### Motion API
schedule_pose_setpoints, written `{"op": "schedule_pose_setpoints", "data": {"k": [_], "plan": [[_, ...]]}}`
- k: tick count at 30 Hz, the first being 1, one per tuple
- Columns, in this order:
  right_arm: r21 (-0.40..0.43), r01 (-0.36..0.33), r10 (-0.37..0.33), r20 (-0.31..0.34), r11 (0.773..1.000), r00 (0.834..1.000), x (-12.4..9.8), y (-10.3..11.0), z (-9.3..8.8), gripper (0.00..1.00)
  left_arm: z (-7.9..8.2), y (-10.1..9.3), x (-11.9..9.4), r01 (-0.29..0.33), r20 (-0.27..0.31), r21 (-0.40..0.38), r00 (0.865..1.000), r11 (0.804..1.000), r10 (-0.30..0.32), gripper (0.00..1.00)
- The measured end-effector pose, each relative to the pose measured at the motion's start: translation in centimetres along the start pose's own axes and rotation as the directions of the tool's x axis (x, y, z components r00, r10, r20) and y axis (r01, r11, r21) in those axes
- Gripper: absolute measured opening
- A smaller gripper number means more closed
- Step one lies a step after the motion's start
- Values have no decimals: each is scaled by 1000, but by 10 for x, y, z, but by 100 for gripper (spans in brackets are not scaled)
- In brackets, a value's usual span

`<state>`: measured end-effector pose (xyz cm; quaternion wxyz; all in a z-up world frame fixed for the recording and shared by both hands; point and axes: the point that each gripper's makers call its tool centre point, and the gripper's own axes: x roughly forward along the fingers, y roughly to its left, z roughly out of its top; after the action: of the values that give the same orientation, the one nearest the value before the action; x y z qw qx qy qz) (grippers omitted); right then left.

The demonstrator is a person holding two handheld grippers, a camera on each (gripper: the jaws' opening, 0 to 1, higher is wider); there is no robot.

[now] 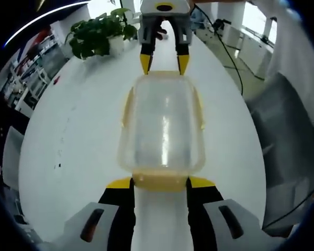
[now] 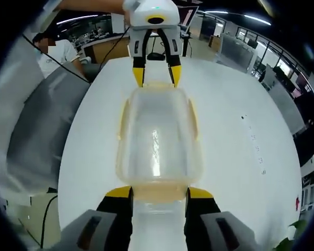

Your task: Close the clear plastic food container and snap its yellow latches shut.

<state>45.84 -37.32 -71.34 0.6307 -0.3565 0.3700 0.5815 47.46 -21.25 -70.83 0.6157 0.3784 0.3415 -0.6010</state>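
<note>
- The clear plastic food container (image 1: 162,128) lies on the white bench (image 1: 78,141) directly ahead of the left hand-held gripper (image 1: 160,183), its long axis running straight away from the jaws.
- The lid is on the container; yellow latches show along both long sides and at both short ends.
- The left hand-held gripper's jaws stand apart, one yellow tip at each side of the near end latch (image 1: 159,180), with the latch between them; whether the tips touch it I cannot tell.
- Beyond the container's far end, the right hand-held gripper (image 1: 165,64) faces back toward the left one, its two yellow tips spread and set just at the far end latch.
- In the right gripper view the same container (image 2: 158,141) sits straight ahead of the right hand-held gripper (image 2: 159,193), whose jaws are apart on either side of the near end of the container.
- At the far end in that view, the left hand-held gripper (image 2: 156,75) points back, its tips parted at the latch there.
- A potted green plant (image 1: 99,36) stands on the bench beyond and to the left of the left hand-held gripper.
- A black cable (image 1: 227,55) trails across the bench's far right side in the left gripper view.
- A grey chair (image 2: 42,125) stands left of the bench in the right gripper view.
</note>
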Motion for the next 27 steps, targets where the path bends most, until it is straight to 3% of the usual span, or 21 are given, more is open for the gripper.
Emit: {"op": "schedule_pose_setpoints", "data": {"k": [10,21,27], "plan": [[-10,7,-7,-33,1000,999,-3,-3,-28,37,17,1,22,5,11,-2,1000,1000,-5,37],[-14,0,-1,-46,1000,999,4,-2,-35,37,10,2,36,12,-13,1,1000,1000,-12,37],[-7,8,-9,-46,1000,999,3,-5,-43,37,15,6,39,13,-10,3,1000,1000,-13,37]]}}
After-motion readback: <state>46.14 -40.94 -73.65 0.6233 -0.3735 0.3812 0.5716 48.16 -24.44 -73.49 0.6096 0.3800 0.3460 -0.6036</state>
